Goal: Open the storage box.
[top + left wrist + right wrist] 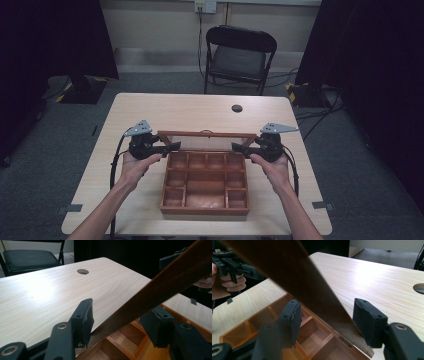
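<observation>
A brown wooden box [205, 200] with several compartments lies on the pale table [150, 107], near its front edge. Its hinged lid [207, 134] stands raised at the far side. My left gripper [172, 146] is at the lid's left end and my right gripper [239, 147] at its right end. In the left gripper view the lid [162, 287] runs slantwise between the jaws of the left gripper [120, 323], close to the left pad [83, 320], and the jaws are open. In the right gripper view the lid [322, 305] passes between the spread jaws of the right gripper [329, 325], over the compartments [262, 320].
A round cable hole [237, 108] sits in the table's far middle. A black folding chair [237, 57] stands behind the table. Dark curtains hang at both sides, and cables lie on the floor at the right [320, 107].
</observation>
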A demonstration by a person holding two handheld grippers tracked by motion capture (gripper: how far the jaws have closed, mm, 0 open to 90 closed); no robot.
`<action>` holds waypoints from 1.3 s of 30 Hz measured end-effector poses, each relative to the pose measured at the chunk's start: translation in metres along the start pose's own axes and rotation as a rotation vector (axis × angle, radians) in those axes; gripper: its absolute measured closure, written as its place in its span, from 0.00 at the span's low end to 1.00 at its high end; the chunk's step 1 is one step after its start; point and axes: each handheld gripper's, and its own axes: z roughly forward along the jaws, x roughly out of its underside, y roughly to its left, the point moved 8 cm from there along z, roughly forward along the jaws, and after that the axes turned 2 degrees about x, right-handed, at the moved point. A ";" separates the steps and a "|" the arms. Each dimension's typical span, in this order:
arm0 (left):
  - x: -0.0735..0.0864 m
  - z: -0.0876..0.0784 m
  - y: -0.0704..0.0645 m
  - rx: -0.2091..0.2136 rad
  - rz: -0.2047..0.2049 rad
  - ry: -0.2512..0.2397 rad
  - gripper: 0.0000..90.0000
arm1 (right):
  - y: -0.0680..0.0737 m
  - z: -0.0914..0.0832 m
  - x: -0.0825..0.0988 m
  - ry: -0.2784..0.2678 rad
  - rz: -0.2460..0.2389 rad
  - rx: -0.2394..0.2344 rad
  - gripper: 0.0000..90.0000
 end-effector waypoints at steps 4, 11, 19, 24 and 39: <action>0.002 0.004 0.003 0.002 -0.010 0.002 0.48 | -0.003 0.003 0.001 0.008 0.004 0.005 0.45; 0.001 0.007 0.007 -0.003 -0.013 0.002 0.49 | -0.008 0.007 0.003 0.010 0.009 0.008 0.44; 0.000 0.009 0.012 -0.009 -0.019 0.003 0.51 | -0.013 0.014 0.006 0.020 0.017 0.036 0.43; 0.002 0.012 0.016 -0.013 -0.025 -0.002 0.51 | -0.018 0.018 0.009 0.032 0.021 0.036 0.44; 0.007 0.018 0.025 -0.030 -0.026 0.025 0.54 | -0.026 0.030 0.012 0.035 0.022 0.041 0.47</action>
